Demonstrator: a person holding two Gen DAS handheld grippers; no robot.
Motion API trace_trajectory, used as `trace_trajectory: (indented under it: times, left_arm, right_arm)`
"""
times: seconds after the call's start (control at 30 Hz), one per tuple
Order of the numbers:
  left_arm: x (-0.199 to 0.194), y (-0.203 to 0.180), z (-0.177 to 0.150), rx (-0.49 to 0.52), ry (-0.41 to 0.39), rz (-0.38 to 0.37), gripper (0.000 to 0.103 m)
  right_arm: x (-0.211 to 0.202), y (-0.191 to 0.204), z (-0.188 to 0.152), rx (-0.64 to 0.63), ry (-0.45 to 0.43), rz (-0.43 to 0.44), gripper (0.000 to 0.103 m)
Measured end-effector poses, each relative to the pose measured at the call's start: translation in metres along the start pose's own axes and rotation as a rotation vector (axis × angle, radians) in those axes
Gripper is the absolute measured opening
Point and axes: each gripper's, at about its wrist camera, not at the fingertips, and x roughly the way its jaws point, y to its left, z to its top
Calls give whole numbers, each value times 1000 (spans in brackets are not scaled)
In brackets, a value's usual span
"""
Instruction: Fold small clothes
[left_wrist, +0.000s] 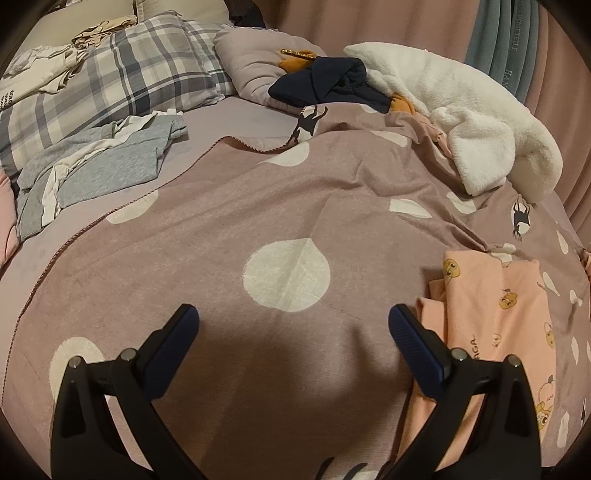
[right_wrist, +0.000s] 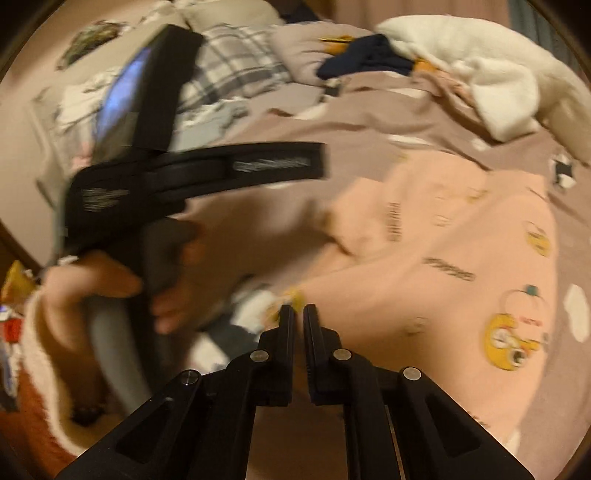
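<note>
Hovering over the dotted blanket (left_wrist: 229, 221), your left gripper (left_wrist: 293, 325) gapes wide and empty; your right gripper (right_wrist: 299, 314) is nearly closed at the pink garment's (right_wrist: 443, 236) edge, grip unclear

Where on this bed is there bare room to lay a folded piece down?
Free: the dotted blanket between the grey clothes and the pink garment, ahead of the left tool. Crowded: the head end, with plaid pillow, navy garment and white fleece.
</note>
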Motion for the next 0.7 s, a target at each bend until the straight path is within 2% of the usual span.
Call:
trace_trajectory:
  times: [0.13,0.2,0.27,0.4,0.5,0.53,0.6,0.63,0.7]
  left_arm:
    - [1,2,1,-10,5,-5,103]
    - [0,2,1,-10,4,-5,103]
    - [0,2,1,-2,6,1,103]
    - [1,4,2,1,8,17,103]
    - [2,12,3,-31,11,19,103]
    - [1,14,4,-46,10,20,103]
    - [2,19,5,-69,10,19,103]
    - [2,19,5,-74,11,18,103]
    - [2,21,5,-83,15,17,103]
  right_arm:
    - [-15,-20,8,55,-43,-53,10]
    - [-22,-35,18,100,-72,-118,10]
    - [-19,-45,25,117,-65,-163,10]
    - [22,-48,24,170,34,-125,10]
    - [22,-22,18,89,2,-151,10]
    - [21,-19,19,76,1,-127,10]
    - [28,-20,23,125,44,40,10]
    - [32,-24,26,138,53,50,10]
    - [26,-25,26,124,33,1,10]
